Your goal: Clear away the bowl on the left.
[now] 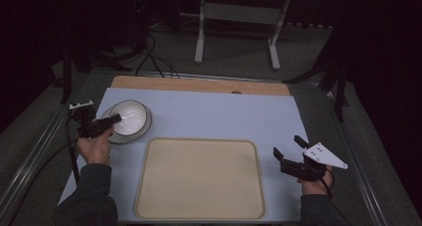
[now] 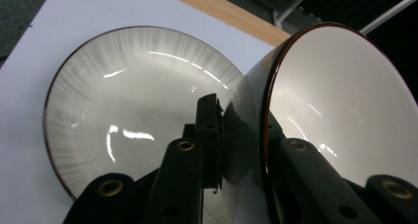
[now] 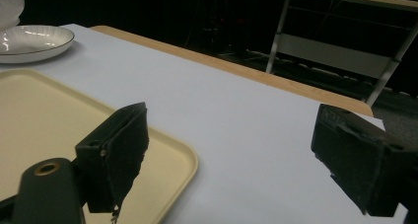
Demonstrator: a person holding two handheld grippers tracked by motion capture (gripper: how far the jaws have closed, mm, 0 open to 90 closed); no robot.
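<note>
The bowl (image 2: 340,100) is gripped by its rim in the left hand-held gripper (image 2: 241,135), just above the plate (image 2: 123,105); a move toward the tray (image 1: 199,178) is judged next, while the right hand-held gripper (image 3: 231,155) is held open.

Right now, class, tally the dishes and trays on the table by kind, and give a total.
White glazed bowl with a dark rim, clamped at its wall by the left gripper: 1
White ribbed plate with a dark rim: 1
Beige plastic tray with rounded corners: 1
Total: 3

A white, dark-rimmed bowl (image 2: 340,110) hangs tilted, seemingly just above a ribbed plate (image 2: 133,105).
</note>
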